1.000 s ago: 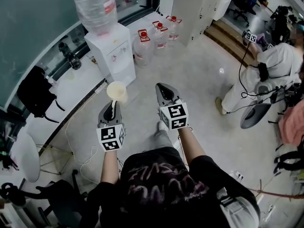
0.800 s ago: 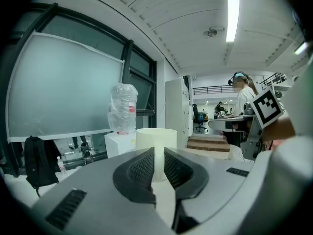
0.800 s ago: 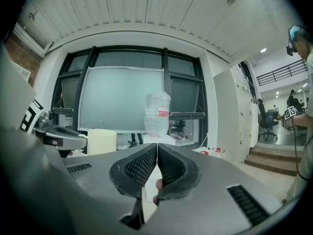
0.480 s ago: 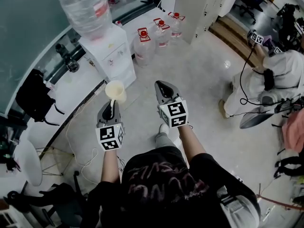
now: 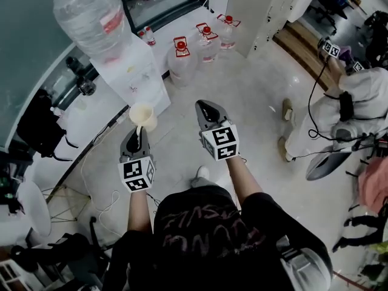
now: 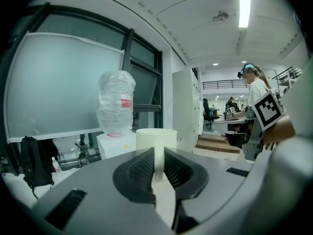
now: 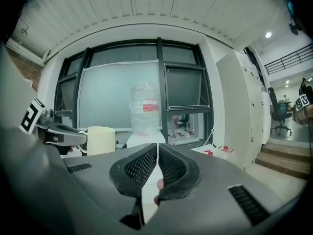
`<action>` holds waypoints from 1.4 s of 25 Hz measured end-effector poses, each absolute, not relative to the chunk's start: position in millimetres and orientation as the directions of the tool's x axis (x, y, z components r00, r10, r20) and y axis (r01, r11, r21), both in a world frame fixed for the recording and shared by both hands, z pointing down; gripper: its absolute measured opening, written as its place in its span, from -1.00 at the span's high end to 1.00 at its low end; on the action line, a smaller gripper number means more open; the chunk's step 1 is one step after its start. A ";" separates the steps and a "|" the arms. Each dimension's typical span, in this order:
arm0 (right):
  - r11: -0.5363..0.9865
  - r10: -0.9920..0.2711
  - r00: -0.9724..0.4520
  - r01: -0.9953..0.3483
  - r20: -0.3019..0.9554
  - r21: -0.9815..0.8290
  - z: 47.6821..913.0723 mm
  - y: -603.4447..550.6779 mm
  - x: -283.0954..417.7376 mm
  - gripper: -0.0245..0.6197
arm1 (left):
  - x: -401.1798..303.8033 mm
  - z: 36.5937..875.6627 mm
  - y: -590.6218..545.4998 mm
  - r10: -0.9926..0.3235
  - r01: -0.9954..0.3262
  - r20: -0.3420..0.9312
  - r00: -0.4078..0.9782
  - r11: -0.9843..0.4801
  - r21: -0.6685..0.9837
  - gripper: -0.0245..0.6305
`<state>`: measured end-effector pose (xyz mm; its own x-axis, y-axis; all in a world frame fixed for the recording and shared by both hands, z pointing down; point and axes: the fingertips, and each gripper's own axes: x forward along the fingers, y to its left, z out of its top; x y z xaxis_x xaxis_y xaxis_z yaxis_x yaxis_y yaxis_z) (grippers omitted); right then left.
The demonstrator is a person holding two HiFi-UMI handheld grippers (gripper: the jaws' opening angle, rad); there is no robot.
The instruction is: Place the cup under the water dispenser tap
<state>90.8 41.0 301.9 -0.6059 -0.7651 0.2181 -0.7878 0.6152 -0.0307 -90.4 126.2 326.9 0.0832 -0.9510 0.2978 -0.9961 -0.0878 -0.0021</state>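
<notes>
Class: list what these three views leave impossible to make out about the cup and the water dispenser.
1. Taps, head view: too small to pick out on the water dispenser.
2. Dispenser front, left gripper view: behind the cup and the left gripper.
3. Dispenser front, right gripper view: cut off behind the right gripper.
4. Cup's base, left gripper view: hidden by the left gripper's body.

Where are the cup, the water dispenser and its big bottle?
cup (image 5: 143,115): head view, its open mouth.
water dispenser (image 5: 134,73): head view, white body.
bottle (image 5: 88,17): head view, clear side.
</notes>
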 end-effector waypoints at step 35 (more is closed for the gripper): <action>0.680 -0.683 -0.651 -0.732 0.332 -0.038 353.8 -93.4 27.8 0.88 | -121.3 374.2 -2.0 -0.931 -0.996 0.356 0.083 -0.066 0.059 0.78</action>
<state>27.8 -93.4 353.8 -0.6508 -0.6827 0.3323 -0.7325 0.6797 -0.0380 -121.3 -2.0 374.2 0.0826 -0.9309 0.3559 -0.9961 -0.0659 0.0587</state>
